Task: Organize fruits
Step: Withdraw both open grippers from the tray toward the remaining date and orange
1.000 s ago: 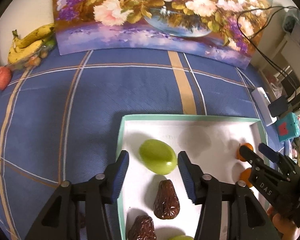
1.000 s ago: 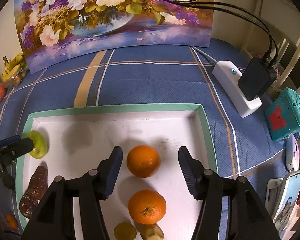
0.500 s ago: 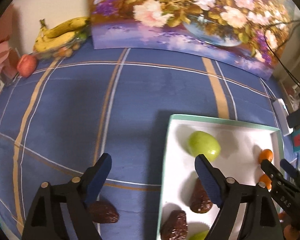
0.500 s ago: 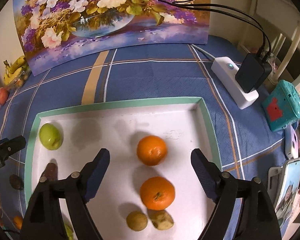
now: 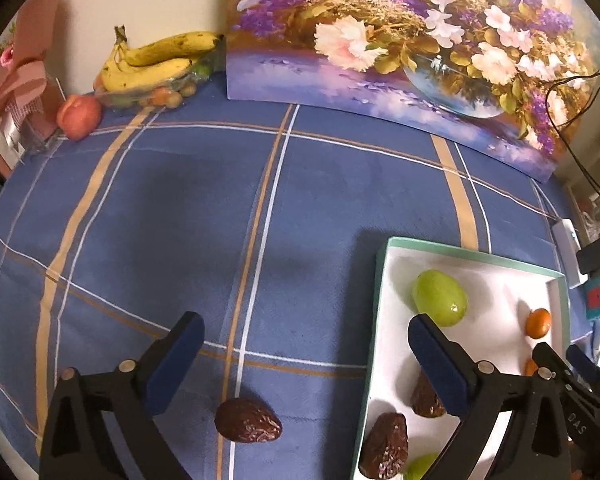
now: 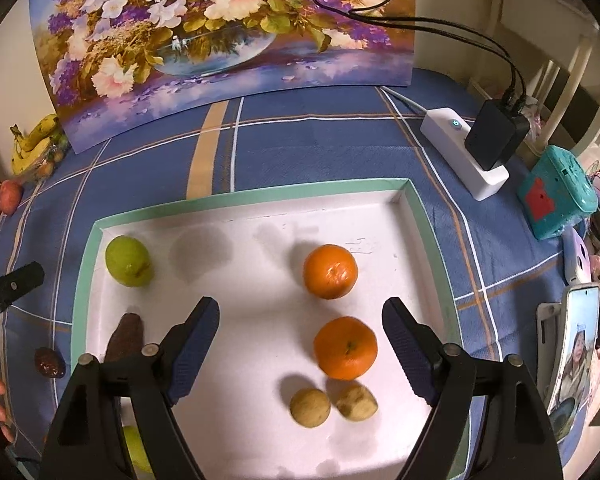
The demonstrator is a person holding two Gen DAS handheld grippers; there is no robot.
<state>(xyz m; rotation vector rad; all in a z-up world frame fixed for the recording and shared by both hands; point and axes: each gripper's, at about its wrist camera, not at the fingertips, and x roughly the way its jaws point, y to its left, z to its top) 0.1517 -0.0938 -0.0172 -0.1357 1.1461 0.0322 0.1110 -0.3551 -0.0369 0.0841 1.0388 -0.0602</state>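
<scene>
A white tray with a green rim [image 6: 244,196] [image 5: 384,276] lies on the blue checked cloth. It holds a green fruit [image 6: 128,262] [image 5: 440,298], two oranges [image 6: 330,271] [image 6: 345,347], two small tan fruits [image 6: 310,407] and dark dates [image 5: 385,445]. One date [image 5: 247,420] [image 6: 50,362] lies on the cloth left of the tray. My left gripper [image 5: 306,352] is open above that loose date. My right gripper [image 6: 300,346] is open over the tray, near the oranges.
Bananas [image 5: 160,60] and a red fruit [image 5: 79,117] sit at the far left corner. A flower painting [image 6: 220,40] stands along the back. A white power strip with charger [image 6: 466,150], a teal box [image 6: 556,192] and a phone [image 6: 572,344] lie at the right.
My left gripper let go of the green fruit in the tray, opened wide and moved left over the loose date. My right gripper opened wider and drew back over the tray.
</scene>
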